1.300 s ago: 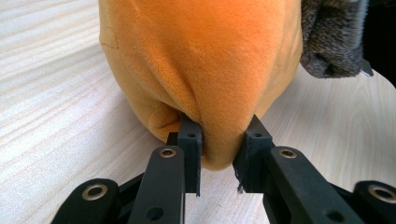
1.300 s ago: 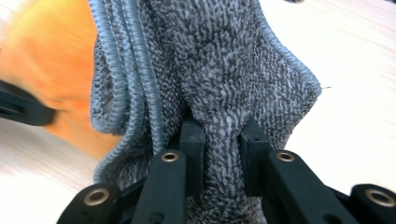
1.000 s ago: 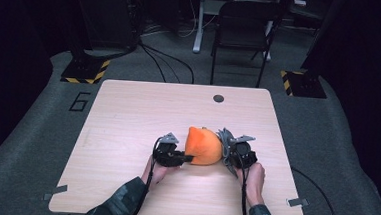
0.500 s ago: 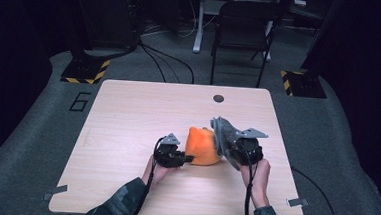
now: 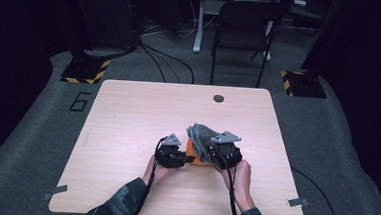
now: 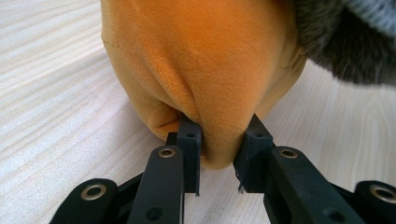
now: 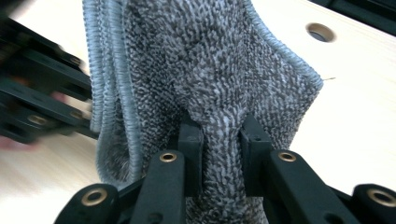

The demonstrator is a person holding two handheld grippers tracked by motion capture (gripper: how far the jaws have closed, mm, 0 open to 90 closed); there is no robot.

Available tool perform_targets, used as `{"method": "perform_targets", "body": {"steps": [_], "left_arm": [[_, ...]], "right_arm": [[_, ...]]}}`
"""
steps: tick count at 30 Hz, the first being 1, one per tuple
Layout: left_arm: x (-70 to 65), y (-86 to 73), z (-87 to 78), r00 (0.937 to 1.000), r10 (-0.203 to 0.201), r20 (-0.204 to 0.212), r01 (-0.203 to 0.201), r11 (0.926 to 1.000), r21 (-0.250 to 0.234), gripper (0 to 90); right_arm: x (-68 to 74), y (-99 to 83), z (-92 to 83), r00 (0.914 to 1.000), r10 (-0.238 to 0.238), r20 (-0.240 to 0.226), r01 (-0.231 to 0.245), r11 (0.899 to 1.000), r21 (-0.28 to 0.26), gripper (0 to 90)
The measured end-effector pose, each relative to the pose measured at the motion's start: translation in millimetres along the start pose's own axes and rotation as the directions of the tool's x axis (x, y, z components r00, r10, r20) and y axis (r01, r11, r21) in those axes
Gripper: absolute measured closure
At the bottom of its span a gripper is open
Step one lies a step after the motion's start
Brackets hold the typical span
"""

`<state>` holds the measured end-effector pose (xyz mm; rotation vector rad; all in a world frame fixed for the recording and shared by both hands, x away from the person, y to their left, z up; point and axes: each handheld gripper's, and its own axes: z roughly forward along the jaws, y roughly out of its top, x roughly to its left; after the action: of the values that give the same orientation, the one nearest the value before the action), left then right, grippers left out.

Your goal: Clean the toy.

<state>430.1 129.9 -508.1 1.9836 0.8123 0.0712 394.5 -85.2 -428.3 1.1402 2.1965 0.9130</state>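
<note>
Between both tools | left tool (image 6: 219,161) pinches orange cloth (image 6: 201,70) | right tool (image 7: 219,154) pinches grey towel (image 7: 205,60)

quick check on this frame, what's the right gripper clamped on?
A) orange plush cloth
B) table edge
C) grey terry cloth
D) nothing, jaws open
C: in the right gripper view the right gripper has its jaws pinched on a fold of the grey terry cloth, while the orange plush cloth sits in the left gripper instead.
</note>
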Motion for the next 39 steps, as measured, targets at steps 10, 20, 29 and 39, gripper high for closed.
{"method": "perform_targets", "body": {"steps": [10, 20, 29, 39], "left_arm": [[0.3, 0.3, 0.3, 1.0, -0.005, 0.006, 0.005, 1.0, -0.003, 73.8], [1.4, 0.0, 0.4, 1.0, -0.008, 0.006, 0.008, 1.0, -0.004, 73.8], [2.4, -0.6, 0.1, 0.9999, -0.015, 0.007, 0.015, 0.9999, -0.006, 73.8], [2.7, -1.1, 0.8, 0.9999, -0.011, 0.003, 0.011, 0.9999, -0.008, 73.5]], "right_arm": [[-34.6, -19.9, 7.5, 0.9958, 0.081, 0.043, -0.084, 0.995, 0.055, 73.9], [-65.5, -56.0, 45.0, 0.9849, 0.14, 0.101, -0.159, 0.964, 0.214, 73.5], [-66.3, -57.4, 51.4, 0.9855, 0.104, 0.134, -0.135, 0.961, 0.243, 75.3], [-66.4, -15.3, -26.2, 0.9855, 0.147, 0.085, -0.143, 0.988, -0.052, 76.6]]}}
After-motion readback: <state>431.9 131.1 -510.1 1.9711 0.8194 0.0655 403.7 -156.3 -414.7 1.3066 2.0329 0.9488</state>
